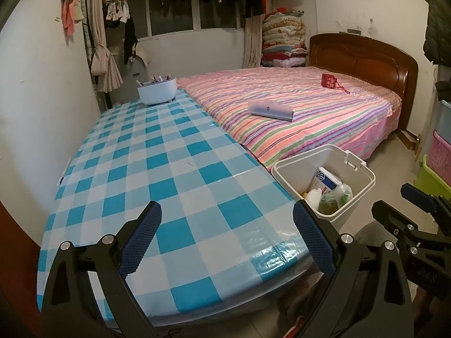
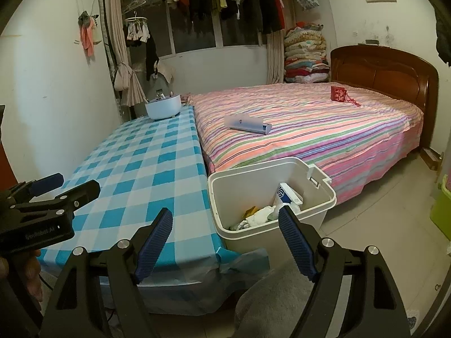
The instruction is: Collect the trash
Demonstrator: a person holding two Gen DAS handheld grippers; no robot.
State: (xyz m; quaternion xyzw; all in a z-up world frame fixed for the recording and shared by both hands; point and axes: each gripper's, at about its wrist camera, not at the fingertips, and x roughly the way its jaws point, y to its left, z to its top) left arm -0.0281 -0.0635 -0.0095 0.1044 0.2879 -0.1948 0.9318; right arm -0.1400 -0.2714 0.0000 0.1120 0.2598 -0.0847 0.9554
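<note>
Left wrist view: left gripper [image 1: 227, 225], black frame with blue textured pads, jaws spread wide and holding nothing, over the near end of a table [image 1: 157, 169] covered in glossy blue-and-white checked oilcloth. White rectangular plastic trash bin [image 1: 363, 188] on the floor off the table's right edge, long axis running near to far, latch handle at its far end; contents seen here: blue-and-white carton [image 1: 327, 180], clear plastic bottles [image 1: 336, 197]. Right gripper [image 1: 406, 211] enters at right edge, released.

Right wrist view: right gripper [image 2: 225, 233], same build, jaws wide apart and empty, hanging before the bin's [image 2: 220, 197] near rim. Seen here only: crumpled white paper [image 2: 260, 214] and a yellow scrap [image 2: 251, 211] among the trash. Left gripper [image 2: 70, 186] at far left above the table [image 2: 135, 169].

Both views: white round bowl [image 2: 163, 108] of small items at the table's far end; striped bed [image 2: 310, 129] at right, carrying a flat pale folder [image 2: 248, 124] and a red pouch [image 2: 338, 94].
</note>
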